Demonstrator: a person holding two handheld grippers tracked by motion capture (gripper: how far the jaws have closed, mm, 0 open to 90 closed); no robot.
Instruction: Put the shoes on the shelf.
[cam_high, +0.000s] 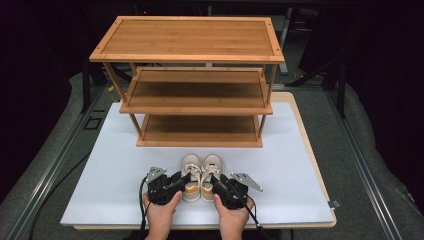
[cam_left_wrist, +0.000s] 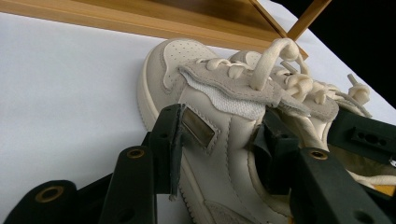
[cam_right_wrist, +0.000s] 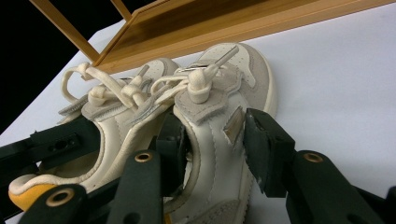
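Two cream sneakers with beige suede trim stand side by side on the white table top, toes toward the rack: the left shoe (cam_high: 191, 170) (cam_left_wrist: 219, 154) and the right shoe (cam_high: 212, 169) (cam_right_wrist: 212, 154). My left gripper (cam_high: 185, 178) (cam_left_wrist: 220, 123) is shut on the left shoe's outer side wall, one jaw outside and one inside the opening. In the same way my right gripper (cam_high: 215, 180) (cam_right_wrist: 214, 126) is shut on the right shoe's outer wall. Both shoes rest on the table. Each gripper view also shows the other shoe (cam_left_wrist: 303, 88) (cam_right_wrist: 116, 121) and a jaw of the other gripper.
A three-shelf bamboo shoe rack (cam_high: 200, 95) stands just beyond the shoes, its bottom shelf (cam_high: 199, 131) a short way ahead of the toes. The white table top (cam_high: 100, 190) extends to both sides. Dark floor and metal rails surround the table.
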